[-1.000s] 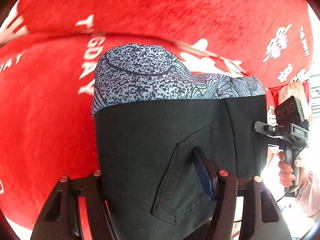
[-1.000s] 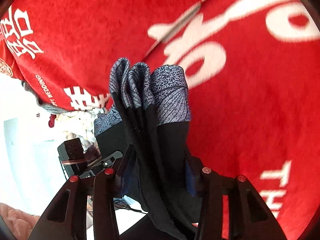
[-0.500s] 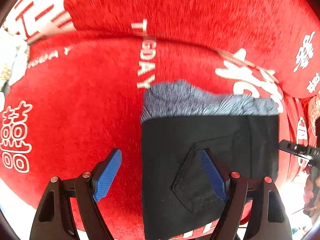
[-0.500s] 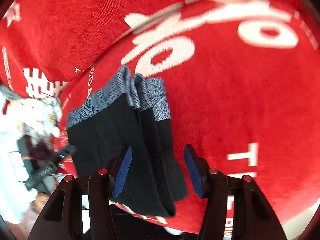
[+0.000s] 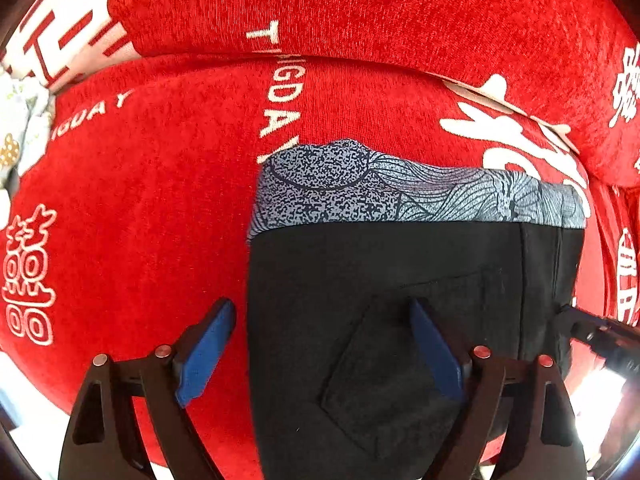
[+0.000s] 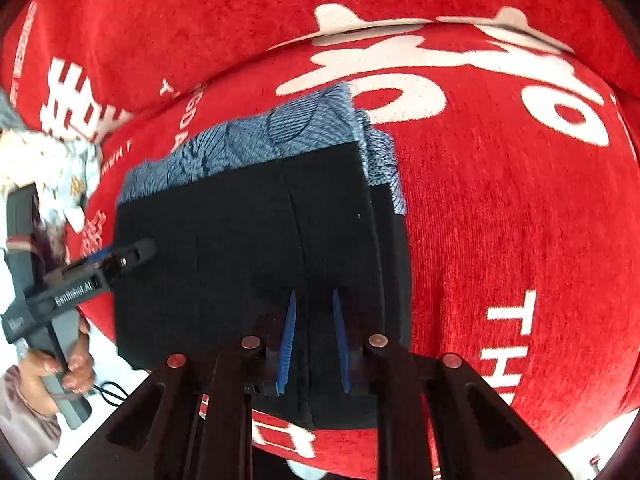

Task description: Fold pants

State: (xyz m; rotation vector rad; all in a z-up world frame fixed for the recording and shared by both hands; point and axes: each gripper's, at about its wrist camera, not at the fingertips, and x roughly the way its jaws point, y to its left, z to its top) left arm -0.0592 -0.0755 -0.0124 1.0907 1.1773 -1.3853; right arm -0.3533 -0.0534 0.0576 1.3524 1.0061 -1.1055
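Note:
The pants [image 5: 400, 280] are black with a grey patterned band at the far edge, folded into a compact rectangle lying flat on the red sofa seat [image 5: 140, 220]. My left gripper [image 5: 324, 348] is open over the pants' left edge, one blue pad off the cloth and one over the back pocket. In the right wrist view the pants [image 6: 248, 240] show stacked layers at their right side. My right gripper [image 6: 314, 340] hovers over the near right part with its blue pads close together and nothing visibly pinched between them. The left gripper [image 6: 132, 254] also shows at the pants' left edge.
The red sofa with white lettering has a backrest [image 5: 360, 8] behind the pants. A pale floral cloth [image 6: 52, 168] lies at the seat's left end. The seat's front edge runs just below the pants, with bright floor beyond.
Both grippers let go of the pants, which went from hanging upright to lying flat on the seat. The left jaws opened wide; the right jaws opened, then narrowed again.

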